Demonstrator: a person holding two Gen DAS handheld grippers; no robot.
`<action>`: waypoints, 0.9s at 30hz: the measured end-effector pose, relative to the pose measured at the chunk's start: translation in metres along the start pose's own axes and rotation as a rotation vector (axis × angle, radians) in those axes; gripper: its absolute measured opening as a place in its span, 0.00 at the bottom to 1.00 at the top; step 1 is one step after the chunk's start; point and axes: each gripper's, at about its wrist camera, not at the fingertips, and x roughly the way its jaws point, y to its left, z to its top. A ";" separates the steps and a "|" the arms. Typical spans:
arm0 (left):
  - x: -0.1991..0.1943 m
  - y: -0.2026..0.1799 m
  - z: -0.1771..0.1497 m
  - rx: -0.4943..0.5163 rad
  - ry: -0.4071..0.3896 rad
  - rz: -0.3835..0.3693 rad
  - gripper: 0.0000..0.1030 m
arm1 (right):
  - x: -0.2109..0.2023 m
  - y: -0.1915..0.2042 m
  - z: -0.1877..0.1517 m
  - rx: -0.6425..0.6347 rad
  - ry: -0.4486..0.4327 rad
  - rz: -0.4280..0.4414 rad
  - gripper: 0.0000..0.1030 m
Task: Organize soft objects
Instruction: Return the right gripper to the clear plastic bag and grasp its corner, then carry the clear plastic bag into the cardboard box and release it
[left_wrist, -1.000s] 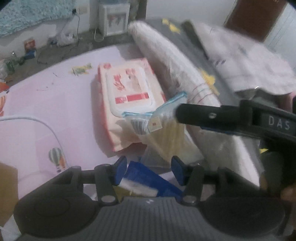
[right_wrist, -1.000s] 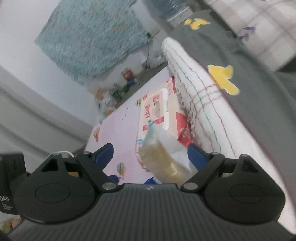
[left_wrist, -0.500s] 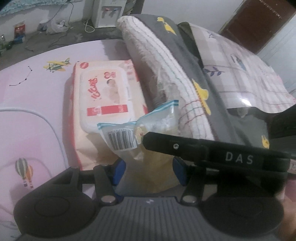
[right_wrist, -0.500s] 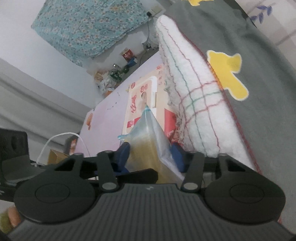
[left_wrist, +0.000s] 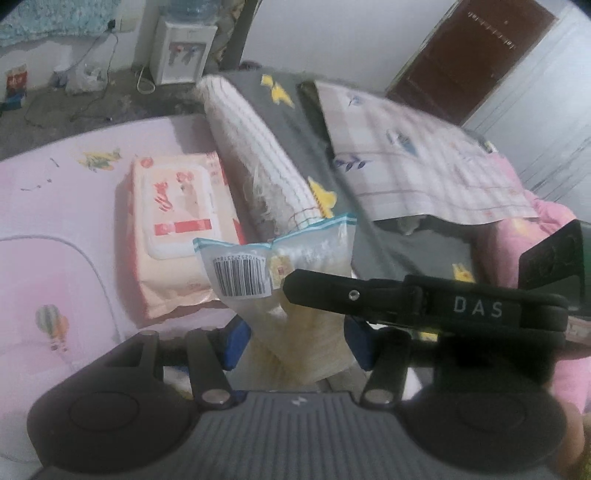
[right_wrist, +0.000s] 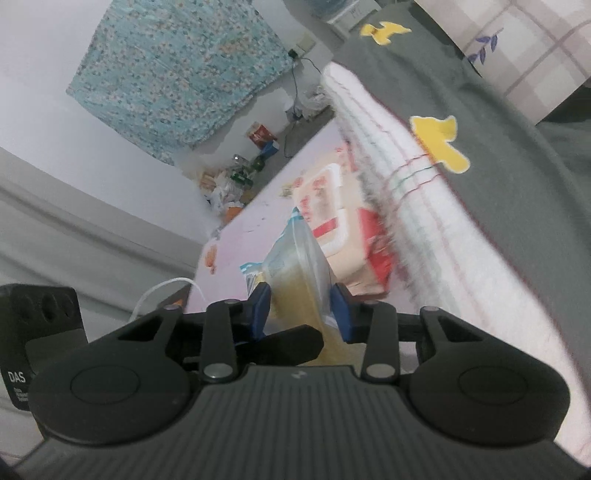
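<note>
The only writing that reads cleanly is "DAS", in white letters on the black body of the right gripper (right_wrist: 301, 308) where it crosses the left wrist view, and again on the black block at the left edge of the right wrist view. The clear plastic zip bag with a blue seal strip and pale yellow contents (left_wrist: 295, 288) carries one white barcode label with digits too blurred to read, and one small yellow-and-red sticker beside it. The flat peach-pink pack of wet wipes with a white flip lid (left_wrist: 181, 232) bears red script that cannot be made out.

One bag, one wipes pack, two grippers. The bag is up off the pink printed bedsheet (left_wrist: 55, 206), in front of the wipes pack, which lies beside a rolled white towel with thin coloured stripes (left_wrist: 258, 155). The left gripper (left_wrist: 295, 343) has its blue pads on either side of the bag's lower part, seemingly clamped on it. The right gripper's jaws are closing, pads pressing the same bag from the sides.

The bag's bottom is hidden behind both gripper bodies. Both views are motion-blurred
</note>
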 end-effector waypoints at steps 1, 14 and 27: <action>-0.011 0.001 -0.001 0.002 -0.010 0.002 0.55 | -0.005 0.009 -0.004 -0.001 -0.004 0.005 0.35; -0.193 0.119 -0.030 -0.022 -0.140 0.223 0.59 | 0.061 0.189 -0.081 0.083 0.035 0.249 0.34; -0.188 0.301 -0.067 -0.214 -0.068 0.326 0.60 | 0.207 0.301 -0.148 0.030 0.098 0.145 0.50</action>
